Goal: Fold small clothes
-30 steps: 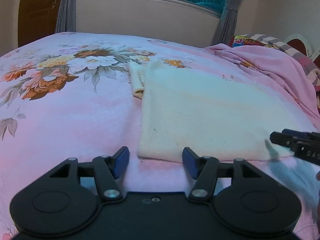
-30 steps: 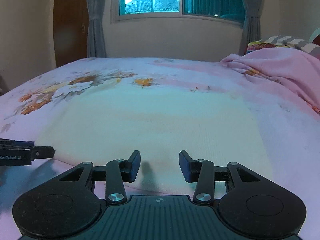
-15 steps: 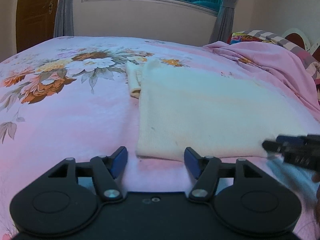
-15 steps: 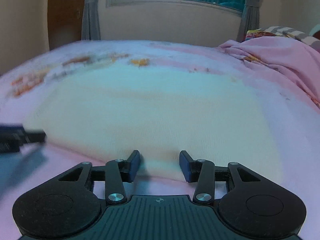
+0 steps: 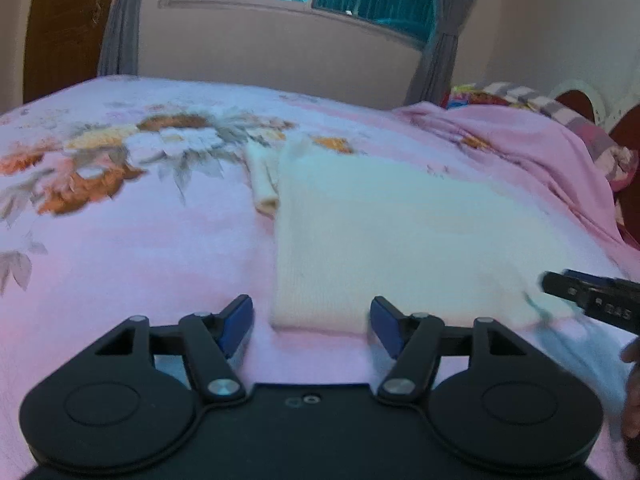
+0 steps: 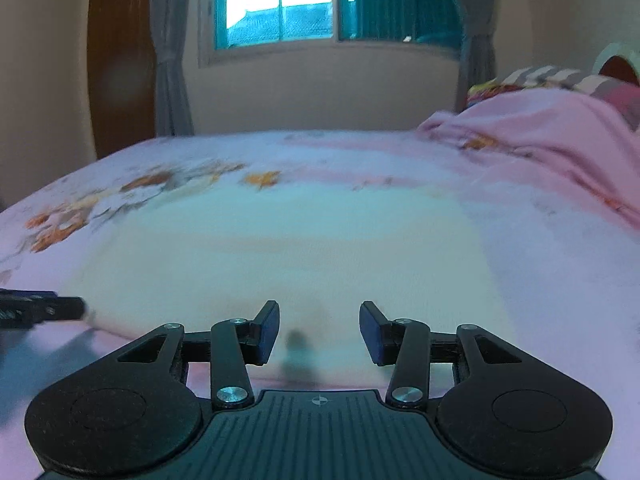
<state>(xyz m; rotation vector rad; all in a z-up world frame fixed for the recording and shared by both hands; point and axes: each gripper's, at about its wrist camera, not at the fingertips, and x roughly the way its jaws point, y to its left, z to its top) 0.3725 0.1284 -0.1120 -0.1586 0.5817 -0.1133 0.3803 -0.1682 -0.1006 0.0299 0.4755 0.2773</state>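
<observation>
A cream knit garment (image 5: 384,232) lies flat on the pink floral bedspread (image 5: 120,248), a folded sleeve (image 5: 262,178) sticking out at its far left. My left gripper (image 5: 311,324) is open and empty, its fingertips on either side of the garment's near left corner. My right gripper (image 6: 319,330) is open and empty, low over the garment's (image 6: 280,256) near hem. The right gripper also shows at the right edge of the left wrist view (image 5: 588,298). The left gripper shows at the left edge of the right wrist view (image 6: 40,310).
A bunched pink blanket (image 5: 528,148) and striped pillows (image 5: 516,94) lie at the right of the bed. A window (image 6: 280,4) with grey curtains and a brown door (image 5: 60,28) stand behind the bed.
Both grippers have dropped lower and closer to the garment's near hem. The left gripper now brackets the near left corner. Both jaws stay open.
</observation>
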